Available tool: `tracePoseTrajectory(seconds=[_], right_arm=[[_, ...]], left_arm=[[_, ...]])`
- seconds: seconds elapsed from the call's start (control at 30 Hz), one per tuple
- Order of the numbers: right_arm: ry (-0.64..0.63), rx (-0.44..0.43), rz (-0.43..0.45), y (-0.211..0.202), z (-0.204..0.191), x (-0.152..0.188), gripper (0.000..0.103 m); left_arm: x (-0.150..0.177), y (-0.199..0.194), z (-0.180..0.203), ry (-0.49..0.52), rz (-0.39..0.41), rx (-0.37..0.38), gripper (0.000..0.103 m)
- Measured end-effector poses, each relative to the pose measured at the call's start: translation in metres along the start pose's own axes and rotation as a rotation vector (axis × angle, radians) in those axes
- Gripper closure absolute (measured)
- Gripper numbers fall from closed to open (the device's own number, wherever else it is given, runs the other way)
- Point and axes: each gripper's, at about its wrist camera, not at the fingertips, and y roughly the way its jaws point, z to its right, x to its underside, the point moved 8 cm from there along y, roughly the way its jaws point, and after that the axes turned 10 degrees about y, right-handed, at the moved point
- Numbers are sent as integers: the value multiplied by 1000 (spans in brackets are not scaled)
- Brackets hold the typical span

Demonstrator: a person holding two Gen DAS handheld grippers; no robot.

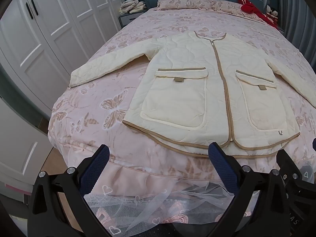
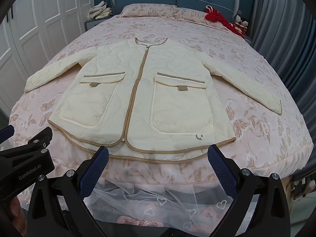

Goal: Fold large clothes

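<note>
A cream quilted jacket [image 1: 199, 90] with tan trim, a closed zip and two front pockets lies flat, face up, on the pink butterfly bedspread [image 1: 94, 106], sleeves spread to both sides. It also shows in the right wrist view [image 2: 138, 98]. My left gripper [image 1: 159, 154] is open and empty, off the foot of the bed below the hem's left half. My right gripper [image 2: 158, 155] is open and empty, just short of the hem's middle. The left gripper's body [image 2: 23, 158] shows at the left of the right wrist view.
White wardrobe doors [image 1: 39, 31] stand left of the bed. A nightstand with folded beige clothes [image 1: 132, 5] is at the back left. A red garment [image 2: 217, 18] and plush toys lie by the pillows [image 2: 150, 9]. Grey curtains [image 2: 286, 39] hang at right. A lace bed skirt [image 2: 158, 203] hangs below.
</note>
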Motion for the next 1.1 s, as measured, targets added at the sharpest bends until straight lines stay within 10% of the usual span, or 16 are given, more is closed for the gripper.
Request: tracePoseTrajectory(seconds=[0.77,1.1], right_arm=[[28,-8,-20,14,11,-2,5],[301,48,-16,78,153,-59,5]], left_arm=[[-1,10,1,-7,-15,34,5],[-30,45,-1,-80,-35,111,5]])
